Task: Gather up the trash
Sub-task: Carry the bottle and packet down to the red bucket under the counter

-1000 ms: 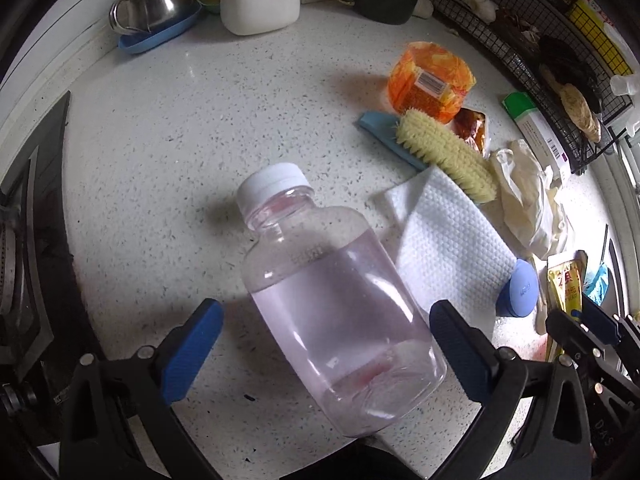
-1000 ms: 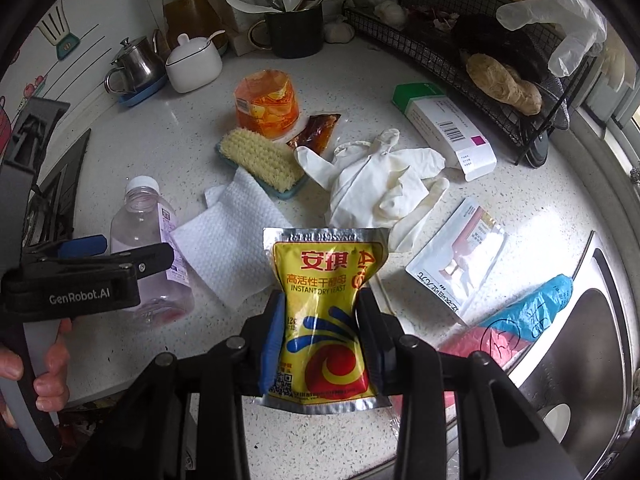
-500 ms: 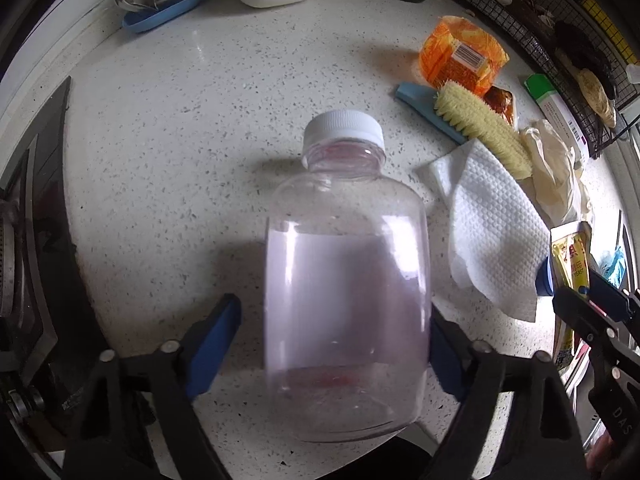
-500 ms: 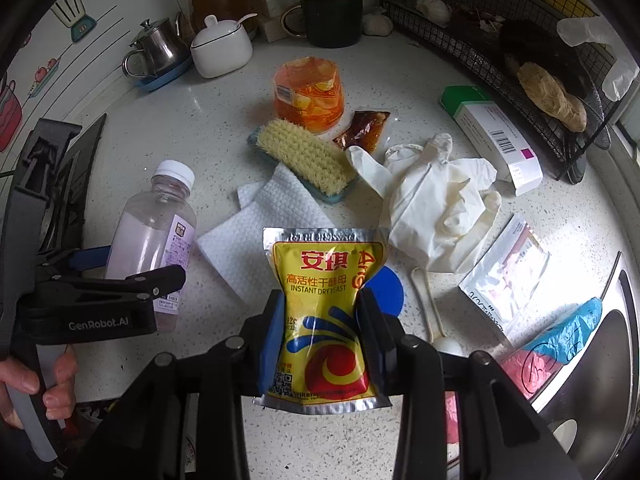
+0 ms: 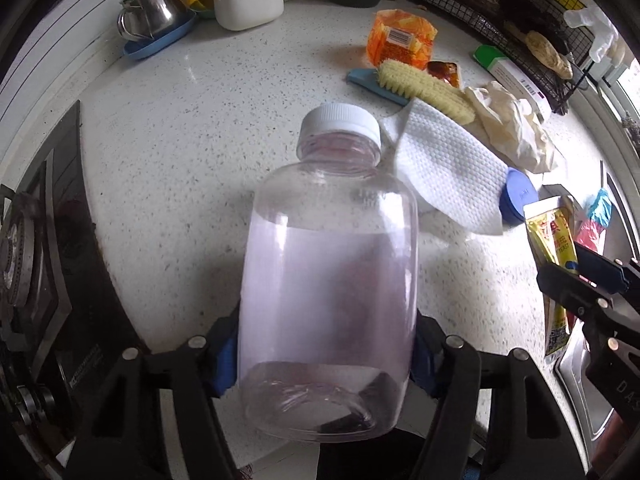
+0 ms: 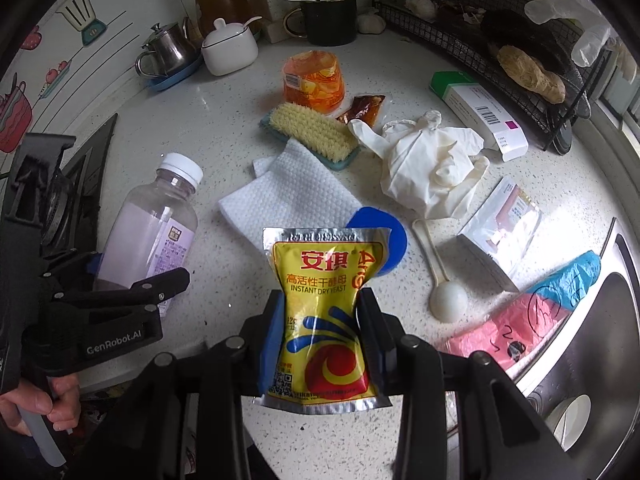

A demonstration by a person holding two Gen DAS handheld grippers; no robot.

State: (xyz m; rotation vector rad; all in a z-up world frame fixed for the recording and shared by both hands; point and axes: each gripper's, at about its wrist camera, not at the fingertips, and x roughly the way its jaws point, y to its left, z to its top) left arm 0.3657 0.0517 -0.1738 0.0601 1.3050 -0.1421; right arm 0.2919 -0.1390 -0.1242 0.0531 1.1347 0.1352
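Bottle (image 5: pixel 328 280) of clear plastic, white-capped and partly filled with a pale pinkish liquid, sits between the blue pads of the left gripper (image 5: pixel 326 354), whose jaws have just been closing and now press both its sides low on the body; its cap points to 12 o'clock in the left wrist view, above the speckled white counter (image 5: pixel 192 120). From the right wrist view the same bottle shows at 9 o'clock, with a printed label on one side. Right gripper (image 6: pixel 320 332) is clamped on a yellow yeast packet (image 6: pixel 324 320), the pads pinching its narrow middle so the silver top edge stands up at 12 o'clock. Beyond it lie a white paper towel (image 6: pixel 288 196), a scrub brush (image 6: pixel 312 132), crumpled white gloves (image 6: pixel 428 168) and an orange wrapper (image 6: pixel 314 82). The bottle's base is blurred against the camera, and a blue round lid (image 6: pixel 384 236) is partly hidden behind the packet; a hand (image 6: pixel 36 408) is cut off at 8 o'clock
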